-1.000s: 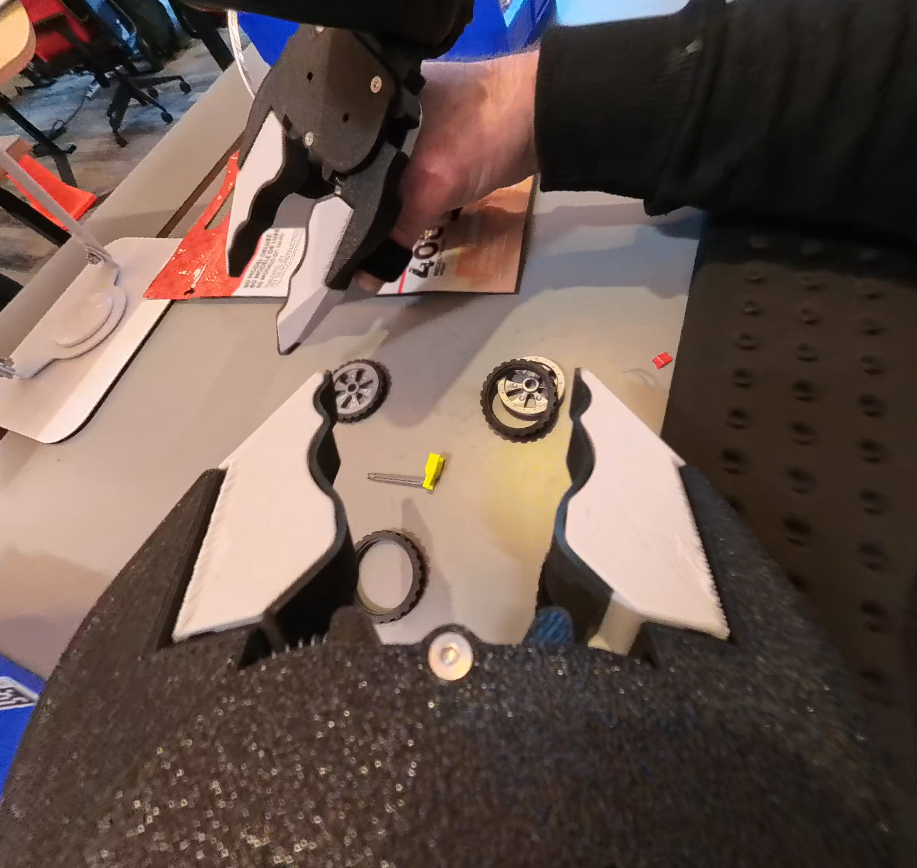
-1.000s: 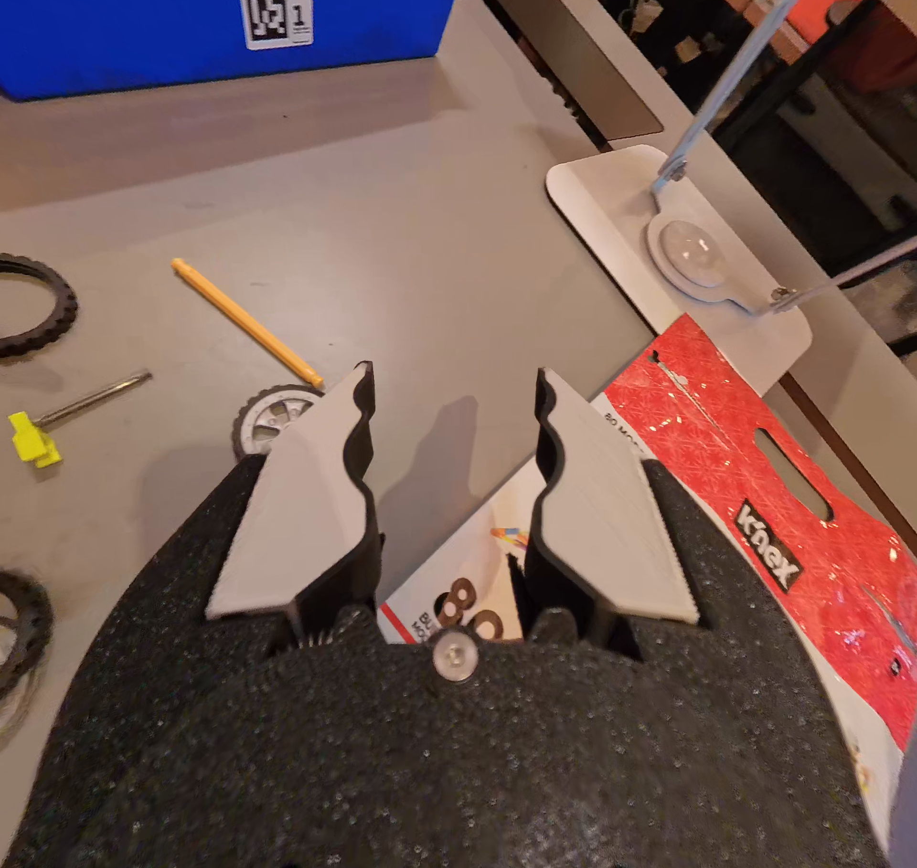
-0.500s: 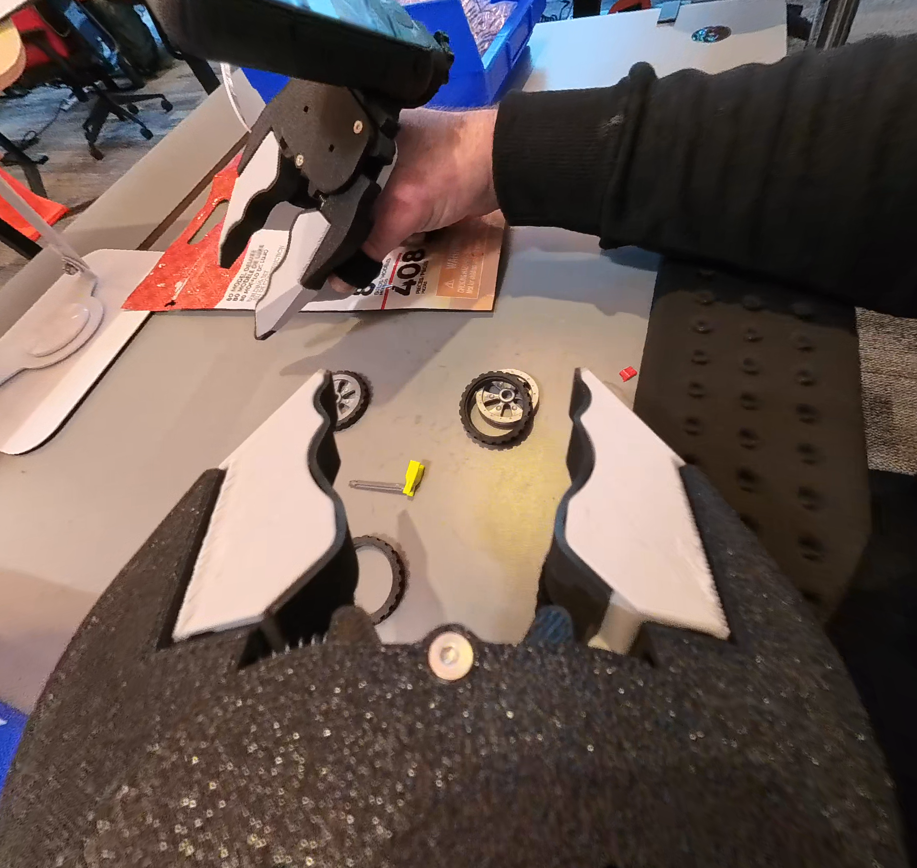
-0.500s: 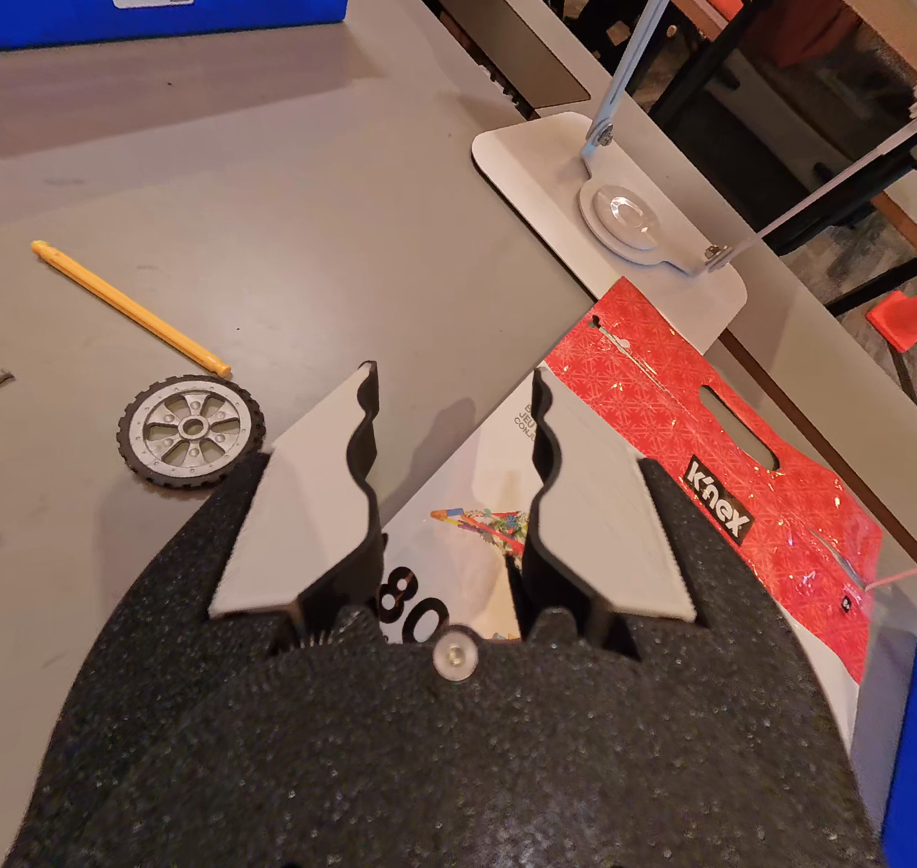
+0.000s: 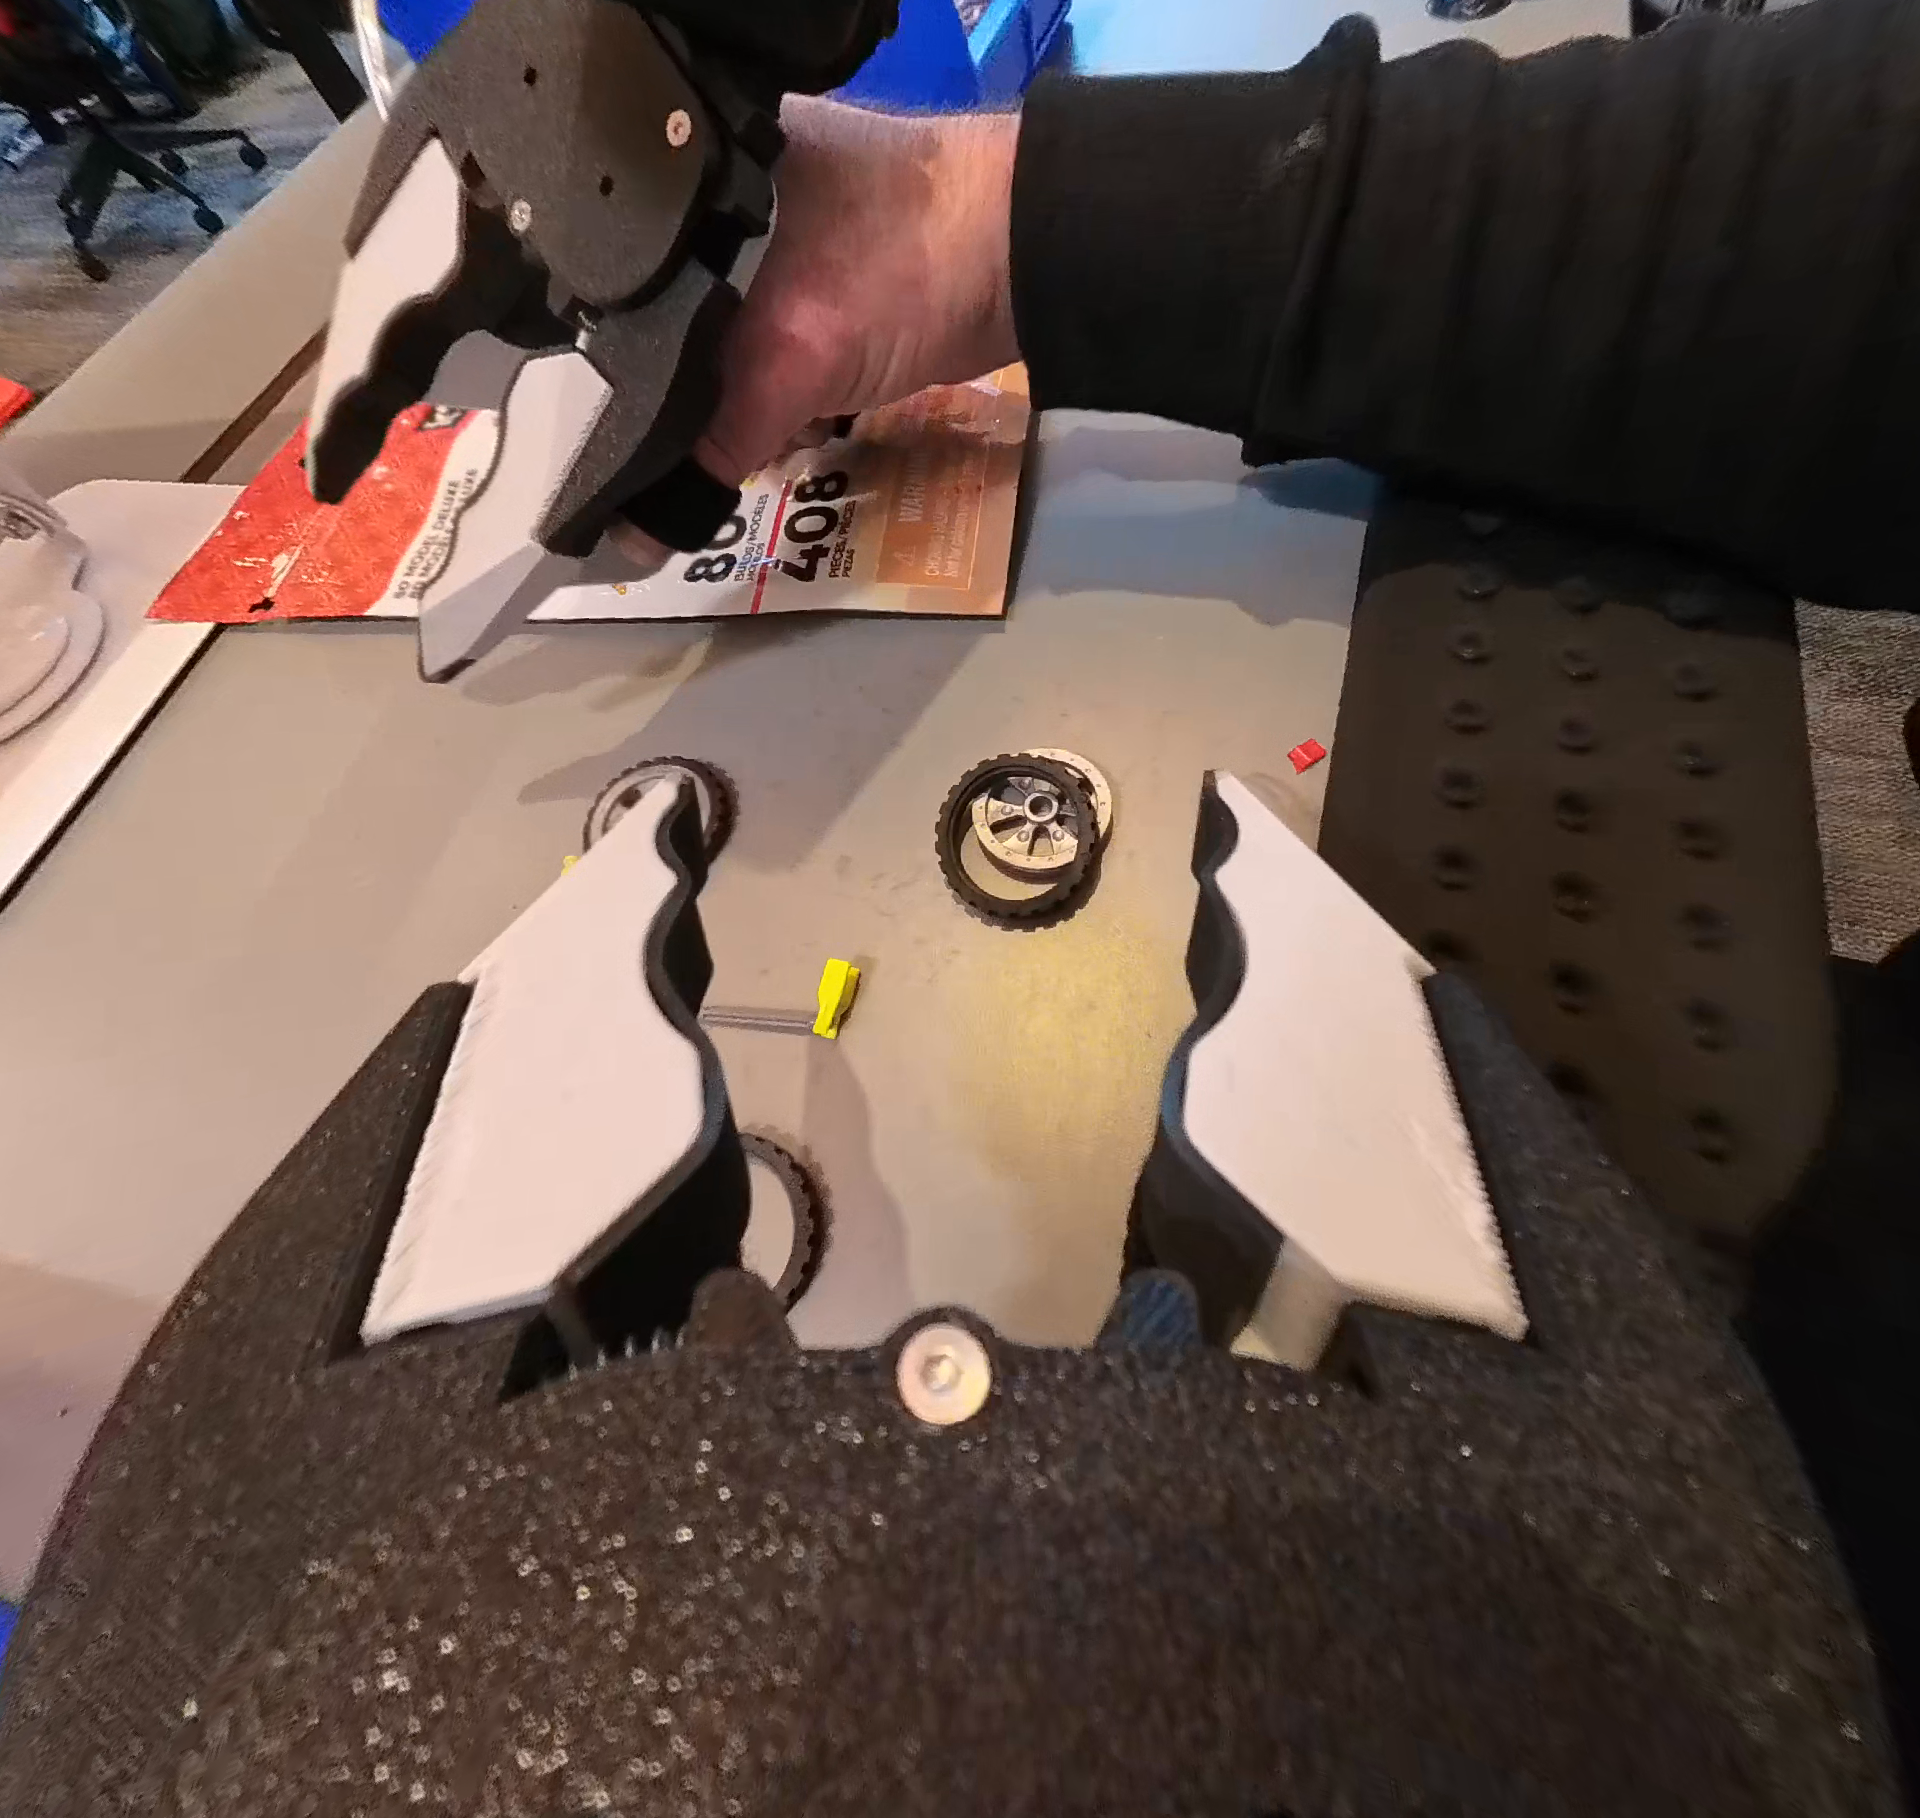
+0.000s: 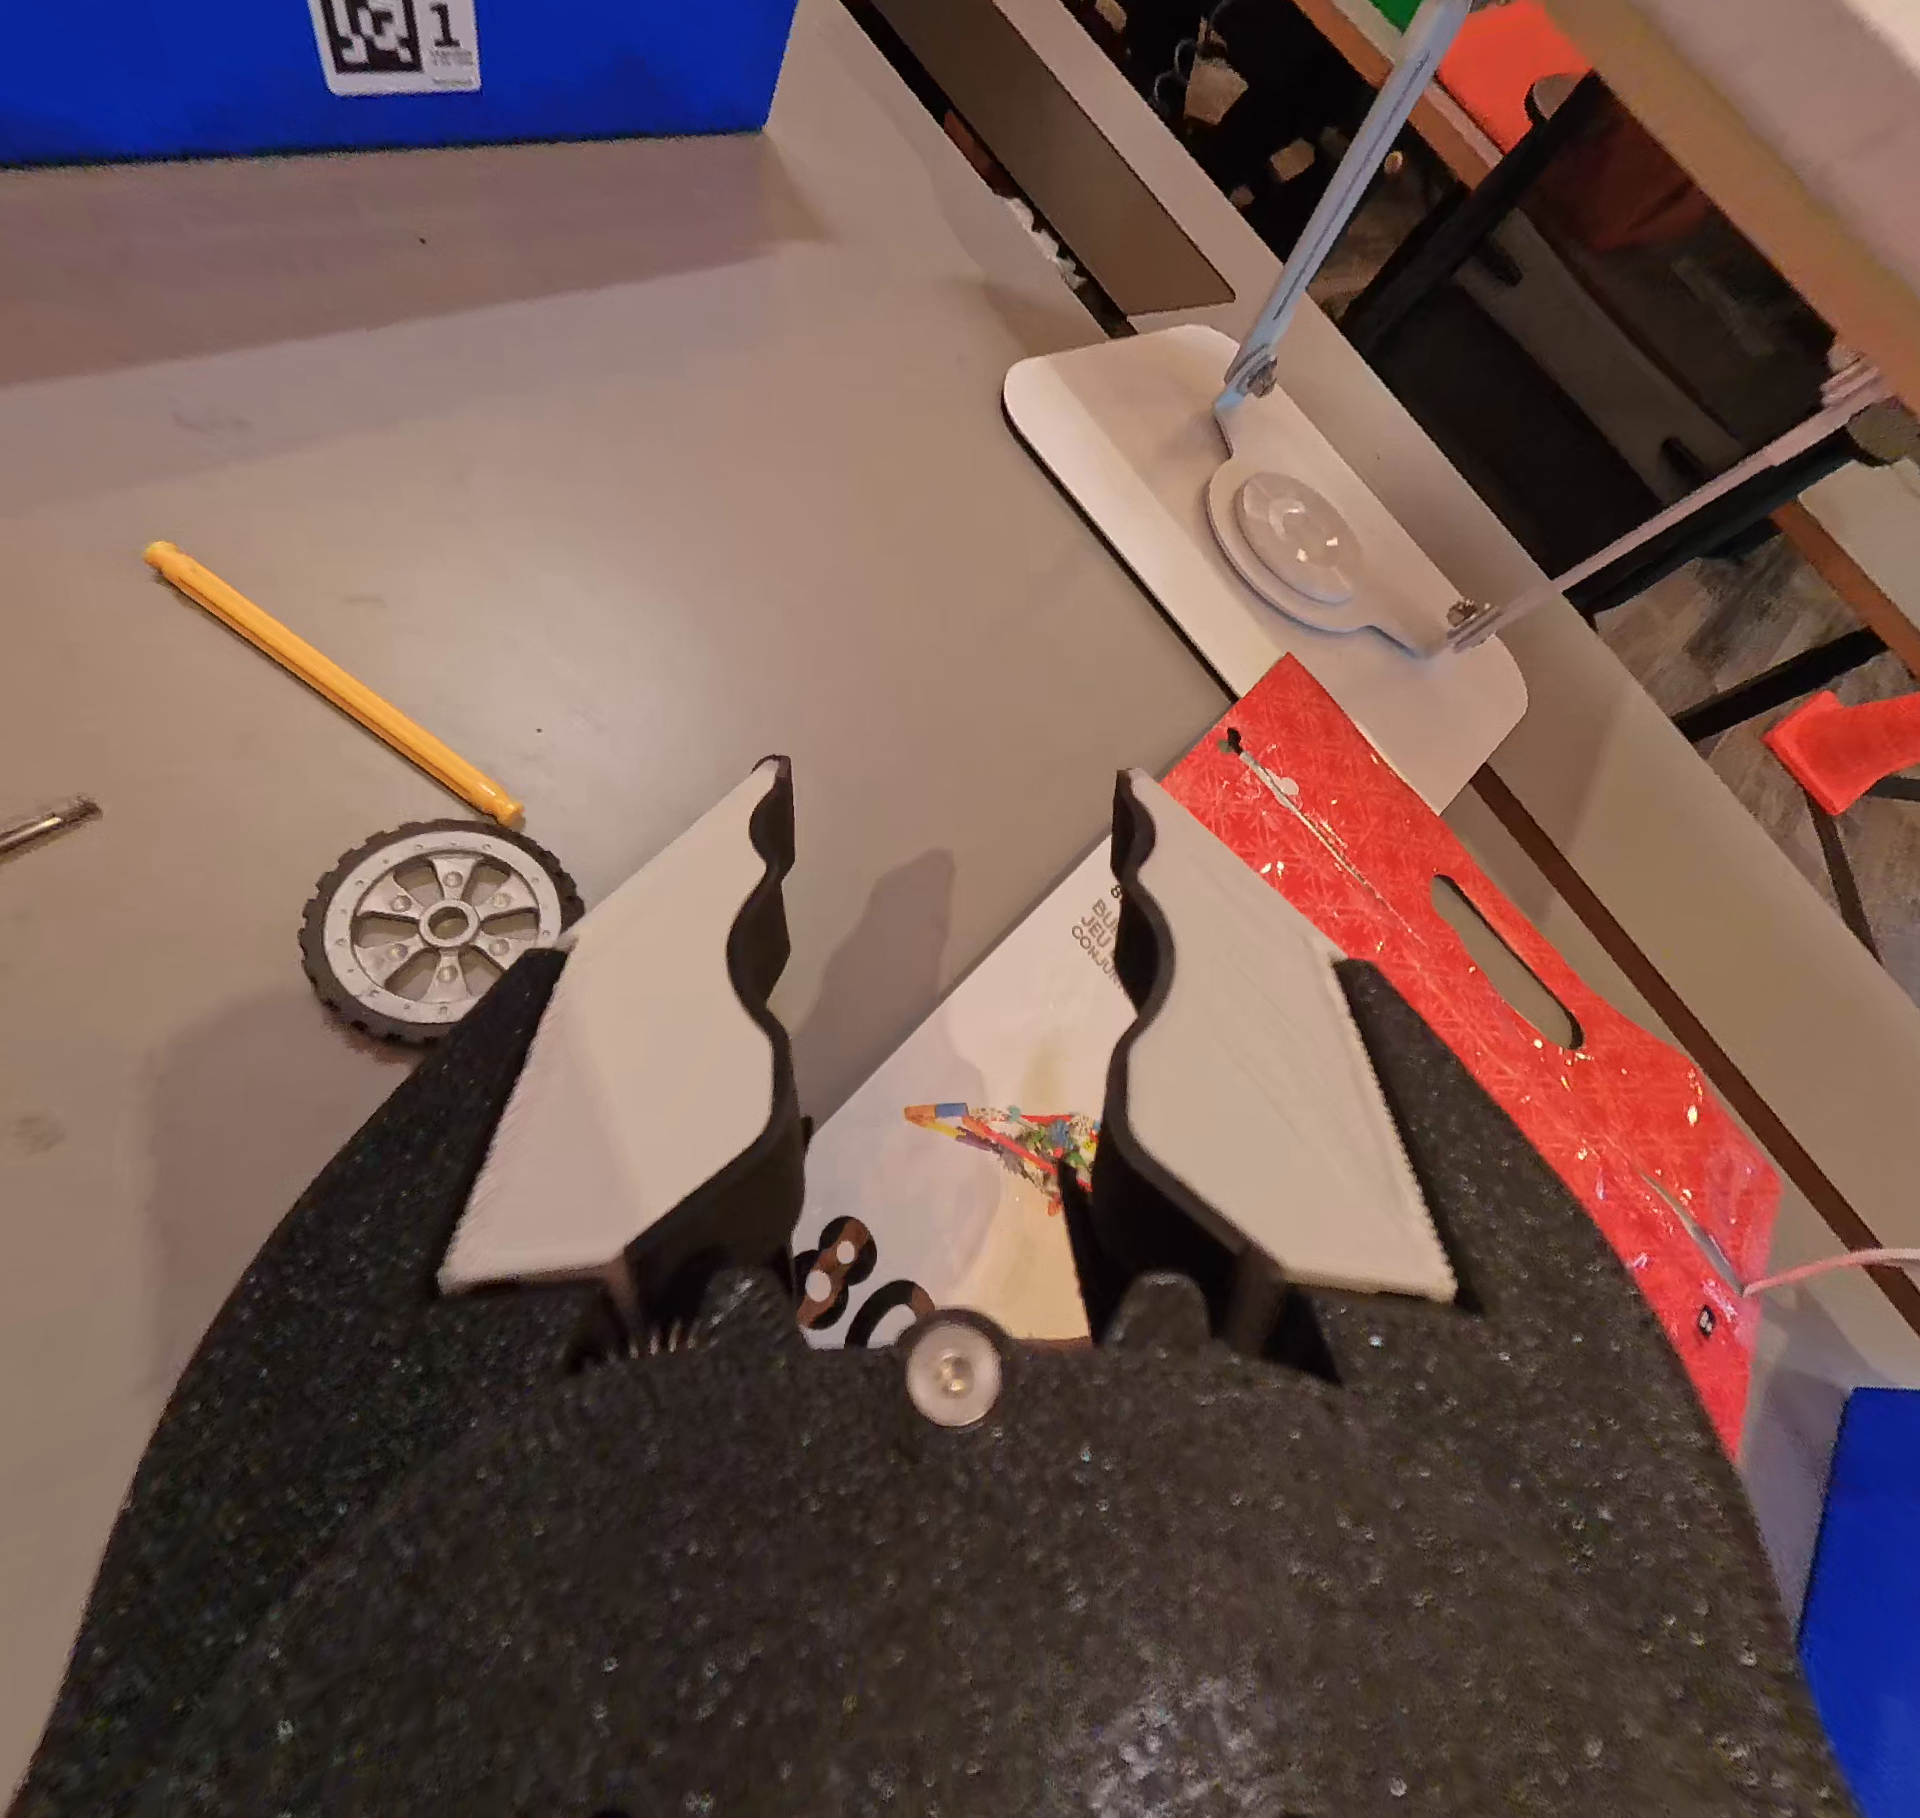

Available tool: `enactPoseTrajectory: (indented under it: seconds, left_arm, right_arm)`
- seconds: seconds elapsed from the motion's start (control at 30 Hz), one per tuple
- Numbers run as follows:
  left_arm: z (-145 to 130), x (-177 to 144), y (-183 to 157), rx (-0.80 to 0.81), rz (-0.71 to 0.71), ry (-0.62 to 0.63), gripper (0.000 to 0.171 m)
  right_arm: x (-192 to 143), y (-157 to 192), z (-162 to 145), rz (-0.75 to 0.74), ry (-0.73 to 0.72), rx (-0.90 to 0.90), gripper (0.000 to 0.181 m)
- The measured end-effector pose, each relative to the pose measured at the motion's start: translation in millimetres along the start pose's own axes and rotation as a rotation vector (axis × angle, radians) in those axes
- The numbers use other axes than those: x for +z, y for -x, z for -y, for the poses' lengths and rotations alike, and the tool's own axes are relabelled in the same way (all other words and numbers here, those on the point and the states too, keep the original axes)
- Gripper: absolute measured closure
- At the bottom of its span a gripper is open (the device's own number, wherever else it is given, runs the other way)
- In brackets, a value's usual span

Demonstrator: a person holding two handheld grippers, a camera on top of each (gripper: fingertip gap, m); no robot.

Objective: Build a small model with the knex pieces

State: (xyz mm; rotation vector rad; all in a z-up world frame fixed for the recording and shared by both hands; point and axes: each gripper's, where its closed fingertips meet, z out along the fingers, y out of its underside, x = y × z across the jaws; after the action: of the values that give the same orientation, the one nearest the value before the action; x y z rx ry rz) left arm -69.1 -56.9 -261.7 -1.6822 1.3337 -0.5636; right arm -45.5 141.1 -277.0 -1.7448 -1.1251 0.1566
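Note:
My left gripper (image 5: pixel 945 797) is open and empty, low over the grey table (image 5: pixel 343 895). Between its fingers lie a yellow connector on a grey rod (image 5: pixel 831 997) and a silver wheel hub in a loose black tyre (image 5: pixel 1023 838). Its left fingertip half hides a second wheel (image 5: pixel 698 794), and a black tyre ring (image 5: pixel 792 1209) shows by that finger's base. My right gripper (image 6: pixel 951 776) is open and empty above the corner of a red and white package card (image 6: pixel 1351 989). It also shows in the left wrist view (image 5: pixel 379 568), held by a hand. A wheel (image 6: pixel 442 927) and a yellow rod (image 6: pixel 332 682) lie to its left.
A blue bin (image 6: pixel 395 12) stands at the back of the table. A white base plate with a metal stand (image 6: pixel 1278 521) sits at the table edge beside the card. A black studded mat (image 5: pixel 1558 833) lies to the right, with a small red piece (image 5: pixel 1306 754) by it. To the small red piece (image 5: pixel 1306 754): left tips about 9 cm, right tips about 25 cm.
My right gripper has drawn away from the wheel toward the package card, so the whole wheel shows to its left. My left gripper has shifted slightly right. Both stay open.

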Motion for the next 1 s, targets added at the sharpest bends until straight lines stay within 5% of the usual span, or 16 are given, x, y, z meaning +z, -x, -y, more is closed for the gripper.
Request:
enactPoseTrajectory:
  seconds: [0.33,0.57,0.8,1.0]
  left_arm:
    - [-2.6,4.6,4.4,0.020,0.005,-0.002,0.080]
    - [26.2,-23.9,17.5,0.070,0.049,-0.180,0.081]
    - [32.5,-114.9,74.0,-0.052,0.314,-0.343,0.080]
    - [-26.7,-228.0,114.8,-0.208,0.645,-0.305,0.069]
  right_arm:
    - [-5.0,12.7,19.0,0.027,-0.044,-0.053,0.120]
    - [-3.4,26.6,26.6,0.055,-0.070,-0.079,0.120]
    - [-3.1,29.3,25.5,0.046,-0.070,-0.090,0.120]
    - [-9.0,30.1,28.2,0.064,-0.103,-0.065,0.120]
